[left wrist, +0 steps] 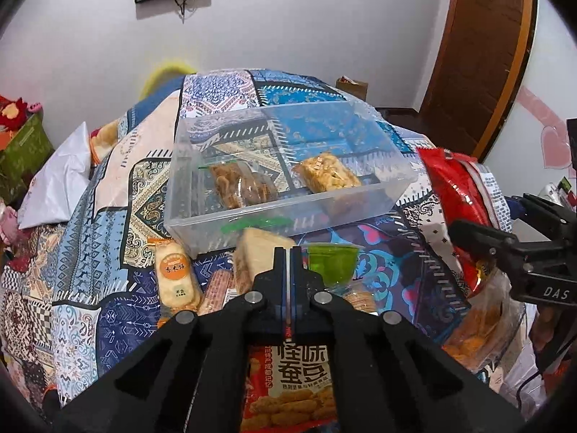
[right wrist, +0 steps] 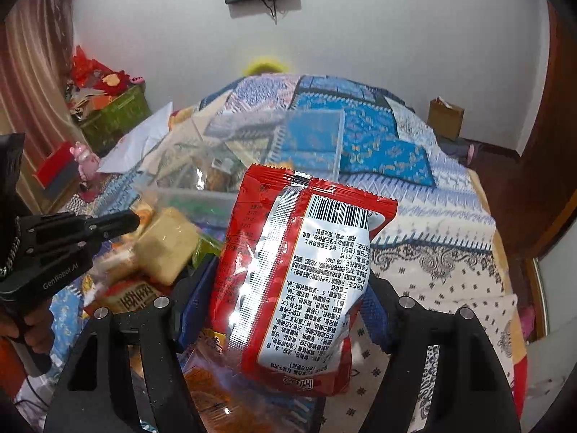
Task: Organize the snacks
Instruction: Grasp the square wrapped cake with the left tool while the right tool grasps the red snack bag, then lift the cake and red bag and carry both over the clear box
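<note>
Snacks: my right gripper (right wrist: 288, 310) pinches the red bag (right wrist: 292, 274), raised short of the clear bin (left wrist: 288, 173); my left gripper (left wrist: 287, 252) is closed, apparently empty. Risk: slick foil slipping, dropping outside.

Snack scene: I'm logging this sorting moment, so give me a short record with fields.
surface: patterned bedspread
container: clear plastic bin on the bedspread
bin contents: two wrapped pastries
right gripper: closed on a red snack bag, printed back facing the camera
left gripper: shut, nothing visibly held
loose snacks: green jelly cup, rice cracker pack in front of the bin
</note>
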`<state>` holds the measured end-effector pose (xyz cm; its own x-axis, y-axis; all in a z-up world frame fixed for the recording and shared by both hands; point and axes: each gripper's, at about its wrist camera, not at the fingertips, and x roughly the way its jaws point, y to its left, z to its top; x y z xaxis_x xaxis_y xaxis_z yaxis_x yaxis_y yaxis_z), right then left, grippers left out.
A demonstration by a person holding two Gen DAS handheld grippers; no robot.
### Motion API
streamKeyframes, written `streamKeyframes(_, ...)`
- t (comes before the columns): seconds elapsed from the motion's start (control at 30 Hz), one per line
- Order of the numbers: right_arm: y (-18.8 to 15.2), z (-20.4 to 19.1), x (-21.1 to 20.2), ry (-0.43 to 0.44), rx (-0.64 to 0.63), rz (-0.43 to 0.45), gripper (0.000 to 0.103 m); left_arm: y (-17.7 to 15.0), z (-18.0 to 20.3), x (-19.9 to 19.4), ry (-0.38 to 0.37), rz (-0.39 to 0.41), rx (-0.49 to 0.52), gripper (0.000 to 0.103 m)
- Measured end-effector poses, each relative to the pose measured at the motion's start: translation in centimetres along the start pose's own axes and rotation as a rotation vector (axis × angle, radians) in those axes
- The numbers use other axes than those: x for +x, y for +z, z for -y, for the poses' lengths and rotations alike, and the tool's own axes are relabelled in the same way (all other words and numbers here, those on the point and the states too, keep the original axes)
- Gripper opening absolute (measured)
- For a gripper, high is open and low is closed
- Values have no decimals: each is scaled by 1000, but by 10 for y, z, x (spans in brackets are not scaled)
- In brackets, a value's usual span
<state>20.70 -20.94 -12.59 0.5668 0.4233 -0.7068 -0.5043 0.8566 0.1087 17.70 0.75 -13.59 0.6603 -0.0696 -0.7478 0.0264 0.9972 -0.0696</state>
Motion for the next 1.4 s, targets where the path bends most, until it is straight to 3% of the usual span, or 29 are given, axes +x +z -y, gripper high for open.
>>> streamKeyframes(0.07,3,1,-1,6,8,10,69,2,-4,5,12,-22,-1,27)
streamKeyframes(0.1,5,1,-1,9,11,14,69,2,-8,9,13,-32,-7,47)
streamKeyframes(0.13,6,2,0,11,12,16,69,1,-11,12,14,-40,-16,59)
streamKeyframes(0.33,13,5,1,23,24,36,69,-5,-16,52,-38,-171,-44,60)
streamKeyframes(0.4,14,6,4,21,22,34,69,-7,-12,64,-19,-200,-32,60)
streamKeyframes(0.67,9,10,16,41,47,8,69,-6,-7,81,-7,-218,2,64)
streamKeyframes(0.77,7,9,19,49,54,-1,69,-5,-1,89,31,-234,40,64)
streamKeyframes(0.87,6,9,18,54,53,-1,69,-5,1,92,53,-222,50,63)
streamKeyframes(1.03,8,11,15,51,52,3,69,-5,-6,85,25,-196,-4,60)
streamKeyframes(1.4,29,5,12,56,48,44,69,8,-23,16,-14,-50,-78,60)
